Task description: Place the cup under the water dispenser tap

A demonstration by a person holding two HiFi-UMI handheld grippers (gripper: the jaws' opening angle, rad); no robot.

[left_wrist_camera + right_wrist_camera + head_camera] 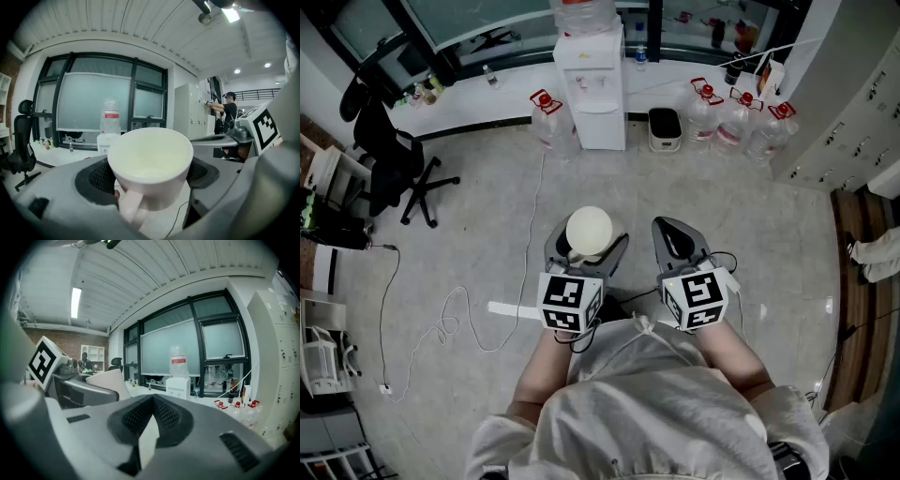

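- The left tool (150, 174) has its jaws spread wide, pressed against the two sides of a white round cup (151, 158).
- The cup stands upright between these jaws, mouth up, and looks empty inside.
- The right tool (151, 422) is just beside the left tool, on its right, and apart from it. Its jaws are brought together at the tips with nothing between them.
- Both tools point slightly downward, held out in front of the person over a grey tiled floor (741, 253).
- A white water dispenser with a clear bottle on top (592, 86) stands well ahead of both tools, against the far wall, so the cup is far from its tap.
- Clear water jugs with red caps (546, 114) sit on the floor on either side of the dispenser.
- A black office chair (389, 155) stands far off to the left of the left tool.
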